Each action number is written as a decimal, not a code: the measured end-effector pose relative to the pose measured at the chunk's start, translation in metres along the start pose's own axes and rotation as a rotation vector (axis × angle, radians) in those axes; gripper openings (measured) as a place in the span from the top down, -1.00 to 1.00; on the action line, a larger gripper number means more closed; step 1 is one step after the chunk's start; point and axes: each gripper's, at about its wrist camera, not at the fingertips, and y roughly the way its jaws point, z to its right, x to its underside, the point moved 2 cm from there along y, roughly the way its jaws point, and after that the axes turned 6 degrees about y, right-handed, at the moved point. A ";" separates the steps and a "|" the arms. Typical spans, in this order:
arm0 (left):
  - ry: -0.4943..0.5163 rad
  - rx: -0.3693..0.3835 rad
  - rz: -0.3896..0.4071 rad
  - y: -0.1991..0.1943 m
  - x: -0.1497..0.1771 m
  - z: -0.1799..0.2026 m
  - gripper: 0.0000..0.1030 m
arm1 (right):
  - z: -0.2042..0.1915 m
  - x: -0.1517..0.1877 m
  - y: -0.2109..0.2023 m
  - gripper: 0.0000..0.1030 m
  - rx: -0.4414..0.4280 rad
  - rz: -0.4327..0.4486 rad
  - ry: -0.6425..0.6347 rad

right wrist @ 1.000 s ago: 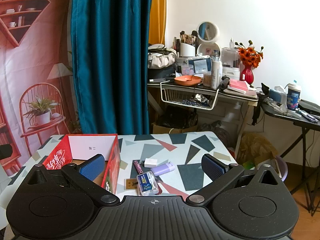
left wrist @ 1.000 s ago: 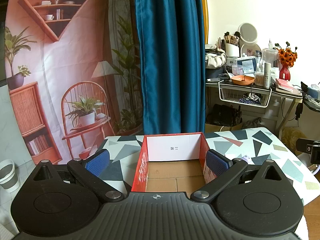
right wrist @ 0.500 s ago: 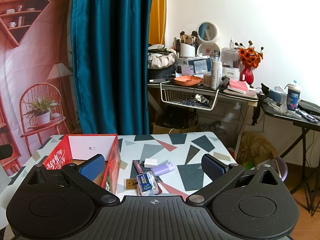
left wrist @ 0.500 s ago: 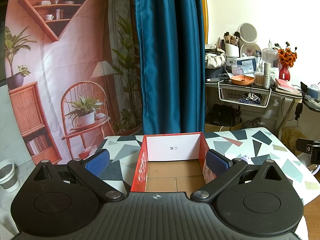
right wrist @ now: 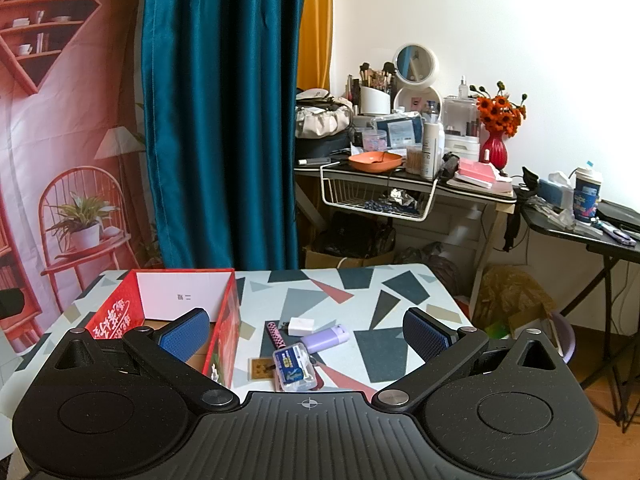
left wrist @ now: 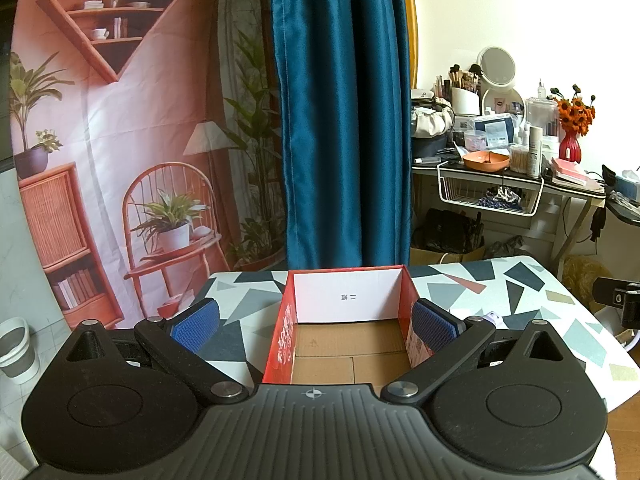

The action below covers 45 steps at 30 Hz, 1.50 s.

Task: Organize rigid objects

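A red cardboard box [left wrist: 282, 336] with a bare brown floor stands on the patterned table, straight ahead of my open, empty left gripper [left wrist: 316, 326]. In the right wrist view the box [right wrist: 224, 320] is at the left. Right of it lie small items: a clear plastic case with a blue label [right wrist: 294, 368], a lilac lighter-like object [right wrist: 324, 338], a white adapter [right wrist: 301, 326], a pink-and-black patterned strap [right wrist: 275, 334] and a small brown card [right wrist: 260, 368]. My right gripper [right wrist: 306, 334] is open and empty, held above these items.
The table [right wrist: 360, 292] ends at the right and far edges. Behind it hang a blue curtain [right wrist: 224, 120] and a printed backdrop. A cluttered dressing table [right wrist: 400, 176] and a black side table [right wrist: 592, 232] stand to the right.
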 end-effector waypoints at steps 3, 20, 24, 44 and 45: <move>0.000 0.000 -0.001 0.000 0.001 0.000 -1.00 | 0.001 0.004 0.003 -0.99 -0.001 0.000 -0.001; 0.008 -0.080 -0.028 0.045 0.008 -0.014 -1.00 | 0.002 -0.001 0.047 -0.99 -0.076 0.003 0.030; -0.005 -0.088 -0.084 0.078 0.014 -0.027 -1.00 | 0.002 0.006 0.074 -0.99 -0.151 0.021 0.024; -0.005 -0.029 -0.243 0.160 0.076 -0.050 -0.97 | -0.004 0.060 0.182 -0.99 -0.157 -0.172 0.025; -0.011 -0.027 -0.247 0.162 0.078 -0.051 -0.89 | -0.003 0.064 0.185 -0.99 -0.158 -0.178 0.029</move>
